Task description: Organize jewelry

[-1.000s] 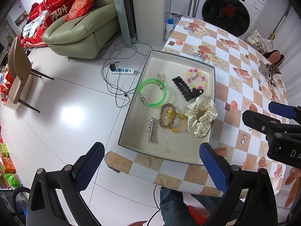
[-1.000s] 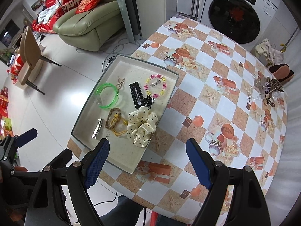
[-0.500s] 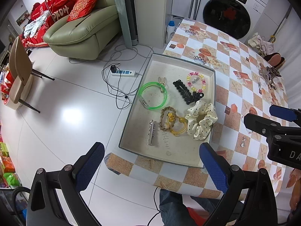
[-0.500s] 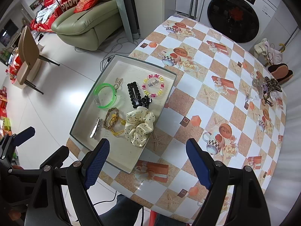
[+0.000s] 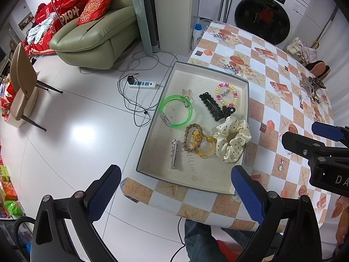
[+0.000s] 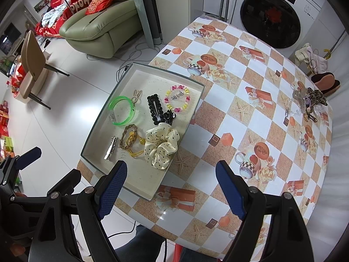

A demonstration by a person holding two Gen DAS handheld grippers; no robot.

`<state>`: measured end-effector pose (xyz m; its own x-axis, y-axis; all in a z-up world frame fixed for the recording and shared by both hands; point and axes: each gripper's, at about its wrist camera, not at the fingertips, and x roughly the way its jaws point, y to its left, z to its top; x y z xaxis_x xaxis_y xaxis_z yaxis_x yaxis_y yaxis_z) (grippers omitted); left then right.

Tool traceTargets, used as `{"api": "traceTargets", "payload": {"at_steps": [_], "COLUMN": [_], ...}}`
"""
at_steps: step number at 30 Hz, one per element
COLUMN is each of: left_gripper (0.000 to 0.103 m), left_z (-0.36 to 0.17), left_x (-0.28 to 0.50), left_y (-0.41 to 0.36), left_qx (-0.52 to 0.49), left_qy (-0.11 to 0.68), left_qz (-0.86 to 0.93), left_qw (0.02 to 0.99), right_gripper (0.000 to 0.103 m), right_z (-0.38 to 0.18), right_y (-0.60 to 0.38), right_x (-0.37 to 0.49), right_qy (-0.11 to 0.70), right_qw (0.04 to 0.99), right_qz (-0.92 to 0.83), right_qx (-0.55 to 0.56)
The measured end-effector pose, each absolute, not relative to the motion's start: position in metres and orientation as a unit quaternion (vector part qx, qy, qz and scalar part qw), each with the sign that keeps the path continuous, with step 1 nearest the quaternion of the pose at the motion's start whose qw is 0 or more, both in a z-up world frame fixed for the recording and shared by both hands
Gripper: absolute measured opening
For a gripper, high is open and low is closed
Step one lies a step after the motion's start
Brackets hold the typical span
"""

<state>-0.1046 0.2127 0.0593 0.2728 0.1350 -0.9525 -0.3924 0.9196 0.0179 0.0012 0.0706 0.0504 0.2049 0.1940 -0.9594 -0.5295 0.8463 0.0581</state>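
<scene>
Cream polka-dot satin scrunchie (image 5: 231, 139) lies in the grey shallow tray (image 5: 246, 113), centre frame.
Soft, light and slippery, I judge: pinch one ruffled fold. Both hand-held grippers, left (image 5: 176, 196) and right (image 6: 172, 194), hover wide apart, empty.

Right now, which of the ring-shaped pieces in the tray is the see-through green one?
The green bangle, a smooth translucent hoop on the tray's floor-side half. The beaded bracelet is pink and yellow; the braided band is brown.
</scene>
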Motion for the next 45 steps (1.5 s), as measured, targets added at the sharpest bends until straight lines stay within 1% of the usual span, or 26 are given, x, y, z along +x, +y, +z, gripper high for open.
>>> {"api": "traceTargets", "payload": {"at_steps": [45], "left_gripper": [0.103], "left_z": [0.0580], "left_x": [-0.1034], "left_y": [0.2138], "left_qx": [-0.112], "left_qy": [0.581], "left_qz": [0.166], "left_qw": [0.789], "right_gripper": [0.085], "right_z": [0.0458], "right_y": [0.0718], "right_x": [0.0010], "right_qy": [0.589], "right_qw": [0.758], "right_qz": [0.239], "right_qx": [-0.143]}}
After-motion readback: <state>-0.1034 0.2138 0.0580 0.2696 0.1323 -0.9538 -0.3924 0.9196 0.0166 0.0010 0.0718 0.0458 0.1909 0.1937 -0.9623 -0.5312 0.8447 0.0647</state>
